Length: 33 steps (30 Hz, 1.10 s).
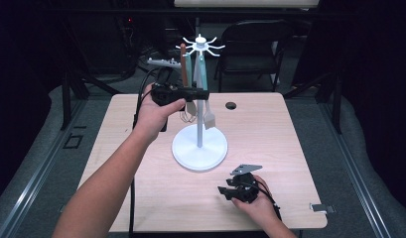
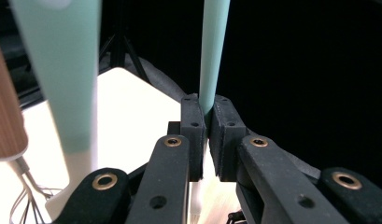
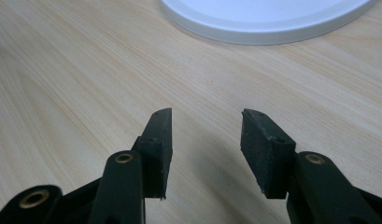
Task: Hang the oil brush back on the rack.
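One white stand [image 1: 199, 146] sits on one tabletop [image 1: 270, 148]. Three tools hang from it: two light green tools [image 1: 202, 74] and one whisk [image 1: 183, 69] with a brown handle. Two grippers are here: the left gripper [image 1: 203, 94] and the right gripper [image 1: 225, 186]. One black chair [image 1: 252, 44] stands far behind.

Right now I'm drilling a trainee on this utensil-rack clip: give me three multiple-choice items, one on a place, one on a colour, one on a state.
1. Where does the right gripper rest?
A on the table
B on the rack's top
C on the chair

2. What colour is the handle between the left gripper's jaws?
A red
B mint green
C black

3. How do the right gripper's jaws stand?
A clamped on a whisk
B open, nothing between
C shut on the pole

Key: 1 A, it lies on the table near the white base; 2 B, pale green shaft; 3 B, bare wood shows between.
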{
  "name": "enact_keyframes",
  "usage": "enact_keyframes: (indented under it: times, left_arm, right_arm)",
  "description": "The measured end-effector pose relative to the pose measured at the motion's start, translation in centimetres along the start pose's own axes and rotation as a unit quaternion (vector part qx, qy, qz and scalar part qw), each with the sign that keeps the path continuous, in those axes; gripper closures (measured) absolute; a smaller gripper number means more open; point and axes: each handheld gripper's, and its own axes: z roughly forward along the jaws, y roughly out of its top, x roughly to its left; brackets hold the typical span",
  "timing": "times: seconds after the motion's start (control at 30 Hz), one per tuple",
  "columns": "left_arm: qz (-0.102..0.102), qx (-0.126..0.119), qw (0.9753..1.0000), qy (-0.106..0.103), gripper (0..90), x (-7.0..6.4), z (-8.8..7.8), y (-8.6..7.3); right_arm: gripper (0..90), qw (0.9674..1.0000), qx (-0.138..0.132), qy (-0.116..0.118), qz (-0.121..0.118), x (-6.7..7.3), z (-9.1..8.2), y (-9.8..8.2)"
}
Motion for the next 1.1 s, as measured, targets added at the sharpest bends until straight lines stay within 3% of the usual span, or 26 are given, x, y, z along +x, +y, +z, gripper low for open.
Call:
enact_keyframes:
  times: [0.13, 0.43, 0.57, 1.1]
  left_arm:
    - [-0.007, -0.008, 0.9998, 0.017, 81.2, 0.3, -0.1, -0.2]
    - [0.011, 0.009, 0.9987, 0.048, 71.2, 0.4, 0.1, -1.0]
    - [0.033, 0.028, 0.9963, 0.074, 66.7, -0.1, 0.2, -1.4]
    - [0.057, 0.022, 0.9921, 0.109, 54.4, -1.7, -1.3, -2.6]
  right_arm:
    - [53.9, 1.0, 0.001, 0.002, 0.001, 0.1, 0.1, 0.0]
    - [53.8, 1.0, 0.0, 0.001, 0.0, 0.1, 0.1, 0.0]
    - [53.7, 1.0, 0.002, 0.001, -0.002, 0.2, 0.2, 0.0]
    - [52.3, 1.0, -0.001, -0.002, -0.006, 0.0, 0.2, -0.1]
